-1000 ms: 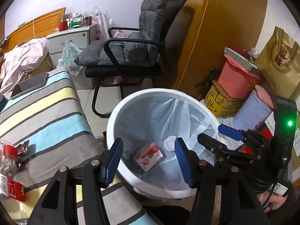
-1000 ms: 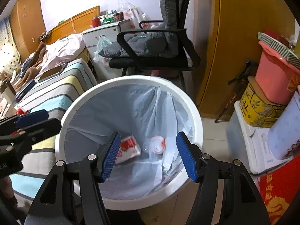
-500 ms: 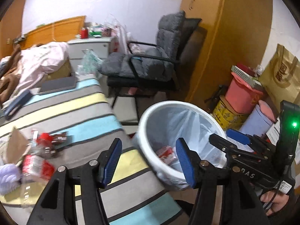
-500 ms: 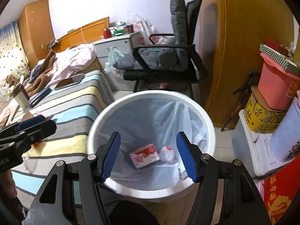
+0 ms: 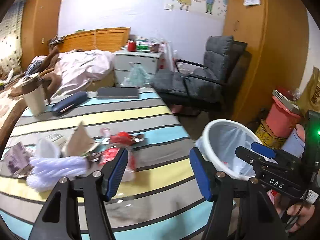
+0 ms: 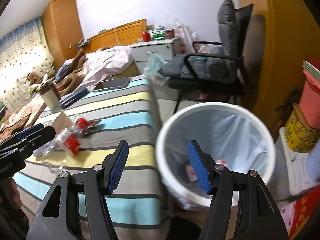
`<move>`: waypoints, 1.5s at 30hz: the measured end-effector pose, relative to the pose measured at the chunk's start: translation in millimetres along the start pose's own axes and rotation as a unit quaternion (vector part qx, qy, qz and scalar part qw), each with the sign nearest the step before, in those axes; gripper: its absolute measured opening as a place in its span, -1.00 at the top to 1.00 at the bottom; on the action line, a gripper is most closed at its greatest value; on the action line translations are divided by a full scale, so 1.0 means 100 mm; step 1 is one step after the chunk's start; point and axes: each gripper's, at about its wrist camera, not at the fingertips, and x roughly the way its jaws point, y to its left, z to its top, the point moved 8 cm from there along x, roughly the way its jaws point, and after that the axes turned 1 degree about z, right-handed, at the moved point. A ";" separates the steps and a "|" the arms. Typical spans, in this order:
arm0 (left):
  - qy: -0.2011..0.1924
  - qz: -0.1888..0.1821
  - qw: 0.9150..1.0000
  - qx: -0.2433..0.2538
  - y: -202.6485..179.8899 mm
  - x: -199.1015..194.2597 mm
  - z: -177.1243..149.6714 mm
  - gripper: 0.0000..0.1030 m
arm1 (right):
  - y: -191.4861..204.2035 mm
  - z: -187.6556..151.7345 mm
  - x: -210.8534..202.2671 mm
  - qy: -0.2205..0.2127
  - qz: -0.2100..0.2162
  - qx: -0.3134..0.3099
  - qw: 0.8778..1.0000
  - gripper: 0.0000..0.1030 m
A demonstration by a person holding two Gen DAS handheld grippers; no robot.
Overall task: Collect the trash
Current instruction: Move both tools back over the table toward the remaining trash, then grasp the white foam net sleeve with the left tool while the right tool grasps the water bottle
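Note:
A white trash bin (image 5: 208,128) (image 6: 220,106) with a pale liner stands on the floor beside the striped bed; a red-and-white carton (image 6: 190,173) lies at its bottom. On the bed lie a clear plastic bottle with red cap and label (image 5: 117,150) (image 6: 69,140), a brown paper piece (image 5: 79,138), a white fluffy item (image 5: 58,168) and small wrappers. My left gripper (image 5: 158,170) is open and empty above the bed, just right of the bottle. My right gripper (image 6: 158,164) is open and empty over the bin's near-left rim.
On the striped bed (image 5: 128,114) lie a paper cup (image 5: 35,100), a dark blue case (image 5: 69,103) and a dark tablet (image 5: 118,93). A grey cushioned chair (image 5: 200,78) stands behind the bin. Pink bucket (image 5: 282,118), yellow tin and boxes crowd the right.
Both grippers have lifted and swung left, away from over the bin toward the bed. The trash on the bed has come into the left wrist view. Both stay open.

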 end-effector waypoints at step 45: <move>0.066 0.086 0.988 -0.109 2.22 0.01 -0.67 -0.42 | 1.65 -0.30 0.74 0.143 0.093 -0.027 0.985 -0.41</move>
